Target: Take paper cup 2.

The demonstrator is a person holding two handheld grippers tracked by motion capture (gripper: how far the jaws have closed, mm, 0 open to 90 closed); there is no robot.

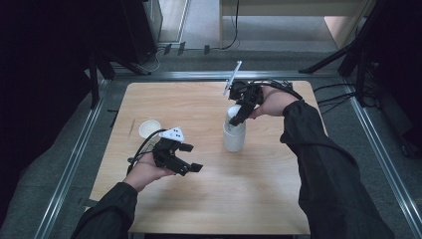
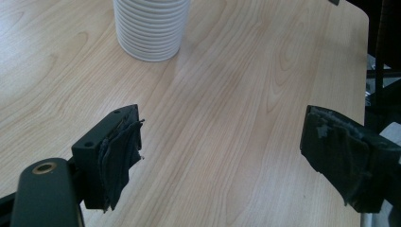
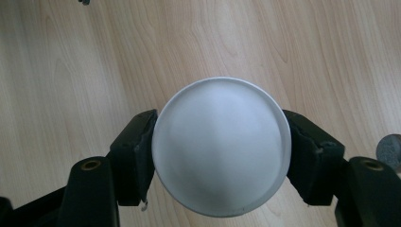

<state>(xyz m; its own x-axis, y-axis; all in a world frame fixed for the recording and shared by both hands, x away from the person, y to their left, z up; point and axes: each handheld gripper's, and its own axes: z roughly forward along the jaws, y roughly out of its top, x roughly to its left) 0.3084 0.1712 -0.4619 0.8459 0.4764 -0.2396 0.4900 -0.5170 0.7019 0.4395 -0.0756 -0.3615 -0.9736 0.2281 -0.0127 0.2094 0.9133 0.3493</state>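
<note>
**Top cup gripped at the stack: risk of lifting more than one**

My right gripper [image 3: 220, 156] stands over the stack of cups [image 1: 234, 134], pointing down, with its jaws on either side of the top cup [image 3: 221, 146]. In the right gripper view the pads sit against the cup's rim on both sides; I judge the cup pinched, though how firmly I cannot say. My left gripper [image 2: 222, 156] rests low over the table [image 2: 227, 104], jaws spread wide with nothing between them. The stack stands ahead of it and to its left. A single cup [image 1: 149, 128] stands just behind my left hand, mouth up.

Risks, as I judge them:
- The cups nest tightly. A straight lift may drag the next cup along, or the whole stack.
- Thin walls may buckle under a hard squeeze, and the cup could pop out of the pads.
- A pull off the vertical could tip the stack, since nothing steadies its base; my left gripper is well apart from it.

Not made out:
- The top cup's flat bottom hides the stack below it in the right gripper view, so the depth of the pads on the wall is unknown.
- The left gripper view cuts the stack off at the top.
- The number of cups cannot be counted.
</note>
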